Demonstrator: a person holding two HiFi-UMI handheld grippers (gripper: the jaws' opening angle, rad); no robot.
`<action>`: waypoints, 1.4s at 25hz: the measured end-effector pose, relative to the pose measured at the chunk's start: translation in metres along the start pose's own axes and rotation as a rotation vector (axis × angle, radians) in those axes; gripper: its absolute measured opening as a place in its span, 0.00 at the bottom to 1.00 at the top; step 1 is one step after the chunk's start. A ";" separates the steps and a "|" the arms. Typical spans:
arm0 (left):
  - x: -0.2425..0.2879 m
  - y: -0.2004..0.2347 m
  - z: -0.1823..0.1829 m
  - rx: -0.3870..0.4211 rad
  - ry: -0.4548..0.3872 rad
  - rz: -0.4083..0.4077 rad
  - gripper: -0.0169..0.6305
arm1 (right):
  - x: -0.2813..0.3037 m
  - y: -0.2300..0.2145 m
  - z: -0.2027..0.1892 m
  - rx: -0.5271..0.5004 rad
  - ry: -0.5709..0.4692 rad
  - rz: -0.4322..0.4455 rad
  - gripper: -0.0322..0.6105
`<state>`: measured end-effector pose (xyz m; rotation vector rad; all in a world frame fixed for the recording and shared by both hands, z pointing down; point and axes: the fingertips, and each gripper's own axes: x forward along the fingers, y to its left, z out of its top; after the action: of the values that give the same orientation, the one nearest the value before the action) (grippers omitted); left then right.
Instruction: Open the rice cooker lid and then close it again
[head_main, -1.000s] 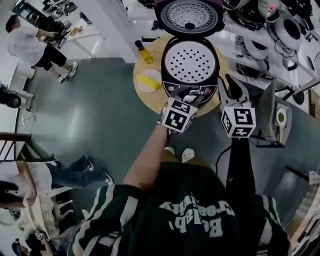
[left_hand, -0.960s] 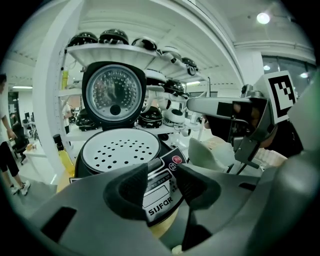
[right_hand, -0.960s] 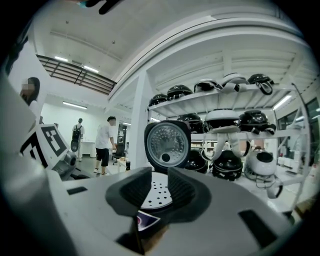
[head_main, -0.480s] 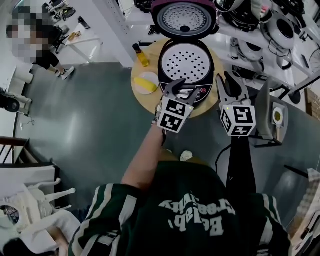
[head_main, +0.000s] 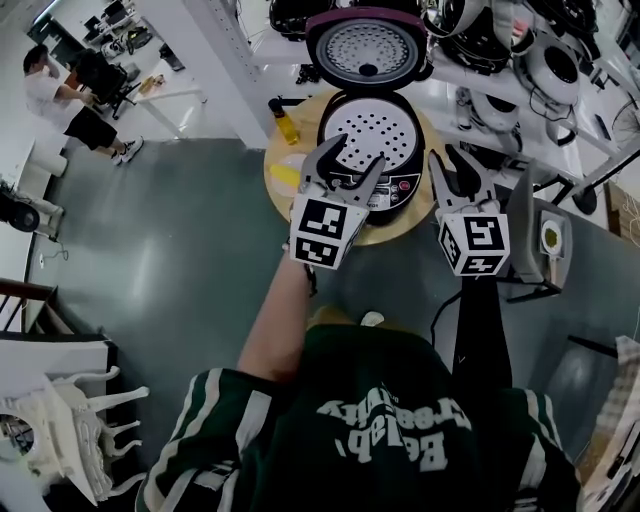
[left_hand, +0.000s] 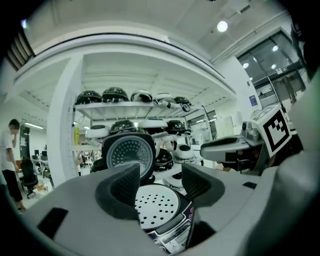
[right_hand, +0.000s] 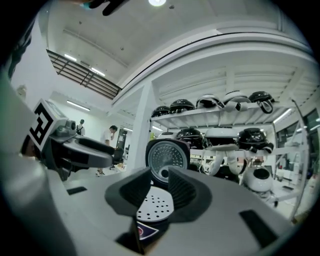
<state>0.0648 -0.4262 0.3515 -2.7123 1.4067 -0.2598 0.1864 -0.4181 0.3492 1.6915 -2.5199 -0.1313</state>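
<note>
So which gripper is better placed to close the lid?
Left, probably: the left gripper, fingers just opened wide, empty, hovers over the cooker facing the raised lid; the right gripper, also just opening, sits beside it.

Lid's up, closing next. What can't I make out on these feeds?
- Control panel: in the head view, the left tongs, whose jaws have just been opening with nothing between them, cover most of it. The print is too small in the gripper views.
- Rice cooker contents: the perforated plate covers them in every view.
- Yellow item: in the head view it is partly behind the left tongs and too small to identify.
</note>
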 end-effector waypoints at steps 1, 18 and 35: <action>-0.004 0.003 0.006 -0.002 -0.021 0.008 0.41 | -0.001 0.001 0.002 -0.004 -0.004 0.001 0.23; -0.035 0.028 0.015 0.053 -0.074 0.149 0.10 | -0.007 0.011 -0.006 -0.025 0.043 0.015 0.16; -0.019 -0.002 0.017 0.075 -0.075 0.045 0.03 | -0.019 0.007 -0.007 -0.046 0.059 0.044 0.05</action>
<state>0.0592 -0.4098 0.3334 -2.5982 1.4065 -0.2015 0.1880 -0.3984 0.3564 1.5982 -2.4895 -0.1329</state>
